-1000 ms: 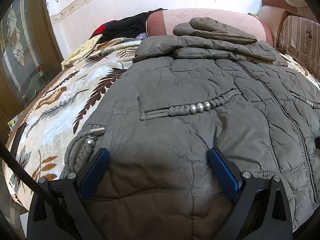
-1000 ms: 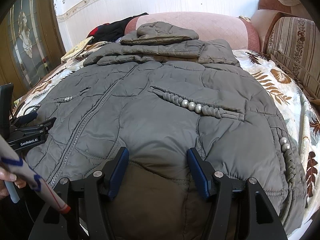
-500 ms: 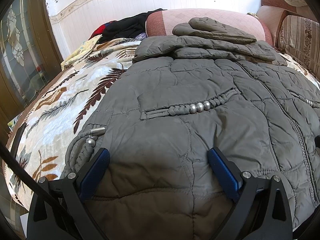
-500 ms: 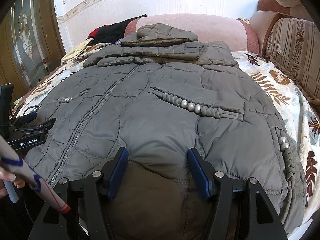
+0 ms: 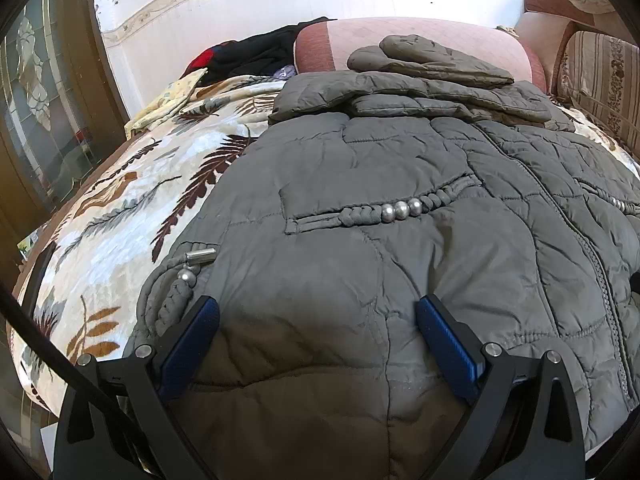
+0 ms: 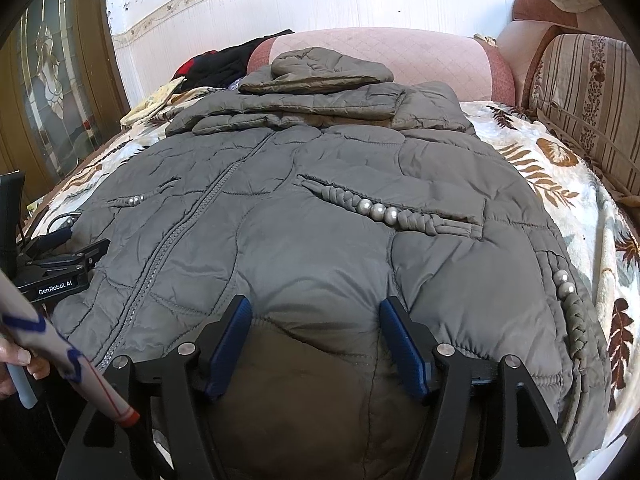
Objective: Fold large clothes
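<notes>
A leaf-patterned blanket (image 5: 120,208) covered the bed, and on it lay the large grey quilted jacket (image 6: 320,208), front side up and spread flat. Its long axis ran from the near edge of the bed, where the hem bulged under both cameras, away toward the pink bolster (image 6: 420,56) at the far end. The hood (image 6: 328,68) pointed that way and rested folded on top of the sleeves (image 6: 312,100), which were laid across the upper chest. The closed zipper (image 6: 192,224) ran along the same line, down the middle of the jacket.

A striped cushion (image 6: 588,96) stood along the bed's right side, and a heap of dark clothes (image 5: 260,52) lay beside the bolster on the left. Each slanted pocket (image 6: 384,212) carried a braided cord with three silver beads (image 5: 401,210).

The left gripper (image 5: 318,312) stood with its jaws wide apart, the hem's fabric swelling between the blue pads without being pinched. The right gripper (image 6: 316,312) had just been opening, its pads likewise clear of the cloth rising between them. In the right view a hand (image 6: 16,364) showed at the left edge, holding a handle.
</notes>
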The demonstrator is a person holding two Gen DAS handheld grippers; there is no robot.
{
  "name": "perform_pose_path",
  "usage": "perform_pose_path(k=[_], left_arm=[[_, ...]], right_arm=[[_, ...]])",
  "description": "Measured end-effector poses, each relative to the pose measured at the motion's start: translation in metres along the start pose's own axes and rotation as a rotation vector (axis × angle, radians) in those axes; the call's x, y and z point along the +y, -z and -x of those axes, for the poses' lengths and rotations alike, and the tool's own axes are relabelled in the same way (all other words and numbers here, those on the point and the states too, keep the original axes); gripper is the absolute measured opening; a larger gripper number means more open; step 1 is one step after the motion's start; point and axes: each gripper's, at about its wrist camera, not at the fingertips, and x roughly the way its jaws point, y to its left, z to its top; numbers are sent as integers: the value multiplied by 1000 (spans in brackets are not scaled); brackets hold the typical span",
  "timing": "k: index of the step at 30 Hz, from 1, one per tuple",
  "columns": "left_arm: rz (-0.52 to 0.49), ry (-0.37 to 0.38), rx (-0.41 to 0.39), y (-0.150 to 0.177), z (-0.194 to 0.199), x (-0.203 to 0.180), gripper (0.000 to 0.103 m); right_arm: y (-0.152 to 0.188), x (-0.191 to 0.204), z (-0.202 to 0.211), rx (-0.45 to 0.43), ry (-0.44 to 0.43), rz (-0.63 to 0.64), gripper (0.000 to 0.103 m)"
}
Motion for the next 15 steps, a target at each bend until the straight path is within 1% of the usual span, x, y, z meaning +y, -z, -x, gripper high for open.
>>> perform_pose_path(k=[15], left_arm=[[1,-2,0,4,3,2,99]], right_arm=[[2,3,2,2,-1,-5,76]])
